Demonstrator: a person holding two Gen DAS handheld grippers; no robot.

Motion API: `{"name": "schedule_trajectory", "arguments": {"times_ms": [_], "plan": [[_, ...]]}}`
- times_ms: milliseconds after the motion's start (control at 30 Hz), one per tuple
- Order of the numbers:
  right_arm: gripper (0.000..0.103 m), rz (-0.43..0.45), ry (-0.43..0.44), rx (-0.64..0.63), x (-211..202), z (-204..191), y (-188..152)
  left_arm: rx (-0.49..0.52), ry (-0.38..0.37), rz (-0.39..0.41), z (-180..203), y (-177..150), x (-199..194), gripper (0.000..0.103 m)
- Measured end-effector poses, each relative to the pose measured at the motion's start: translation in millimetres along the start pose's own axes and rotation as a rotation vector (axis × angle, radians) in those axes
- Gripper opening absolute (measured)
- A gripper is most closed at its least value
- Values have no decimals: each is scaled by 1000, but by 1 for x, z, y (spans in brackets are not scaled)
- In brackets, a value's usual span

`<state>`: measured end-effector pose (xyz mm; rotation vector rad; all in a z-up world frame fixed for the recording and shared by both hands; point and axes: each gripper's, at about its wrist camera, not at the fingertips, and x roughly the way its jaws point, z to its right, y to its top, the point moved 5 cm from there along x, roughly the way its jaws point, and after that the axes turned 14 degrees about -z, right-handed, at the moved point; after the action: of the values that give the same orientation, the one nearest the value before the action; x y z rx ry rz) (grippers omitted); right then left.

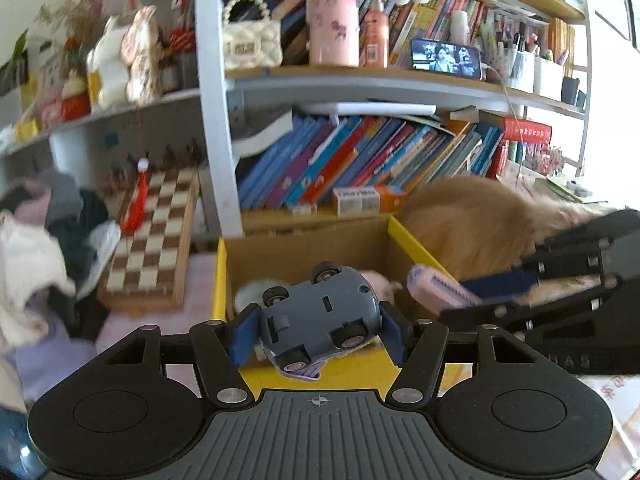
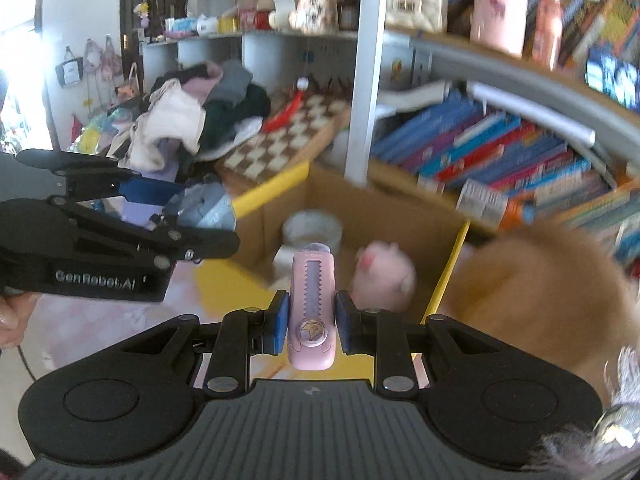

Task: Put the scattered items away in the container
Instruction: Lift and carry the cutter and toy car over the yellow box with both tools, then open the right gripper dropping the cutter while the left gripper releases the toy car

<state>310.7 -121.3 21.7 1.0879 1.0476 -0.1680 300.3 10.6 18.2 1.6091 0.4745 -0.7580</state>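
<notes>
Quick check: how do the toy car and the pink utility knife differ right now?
The toy car is grey-blue, wide and flipped wheels-up in the left tool. The pink utility knife is slim, lying lengthwise along the right tool, whose jaws stand much narrower. Both are clamped above the cardboard box.

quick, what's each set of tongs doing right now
Left tongs: closed on the grey toy car, upside down, wheels up.
Right tongs: closed on the pink utility knife.
</notes>
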Motion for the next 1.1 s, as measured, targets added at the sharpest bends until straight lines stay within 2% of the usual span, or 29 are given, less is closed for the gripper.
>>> {"name": "schedule_trajectory", "arguments": {"times_ms": [67,200,367,567,767,1100], "plan": [[23,10,-14,-15,6,9,14,16,10,1,-2,11,8,62],[23,-22,-2,-15,37,30,43,24,17,-58,-6,24,38,62],[23,-123,12,-60,92,45,70,56,12,-153,-5,28,75,62],[23,-202,28,-65,140,59,93,36,7,-240,-12,28,106,62],[23,-260,53,-68,171,59,103,41,11,-292,-12,30,124,62],[23,-325,84,-68,200,57,106,38,18,-358,-18,27,139,62]]}}
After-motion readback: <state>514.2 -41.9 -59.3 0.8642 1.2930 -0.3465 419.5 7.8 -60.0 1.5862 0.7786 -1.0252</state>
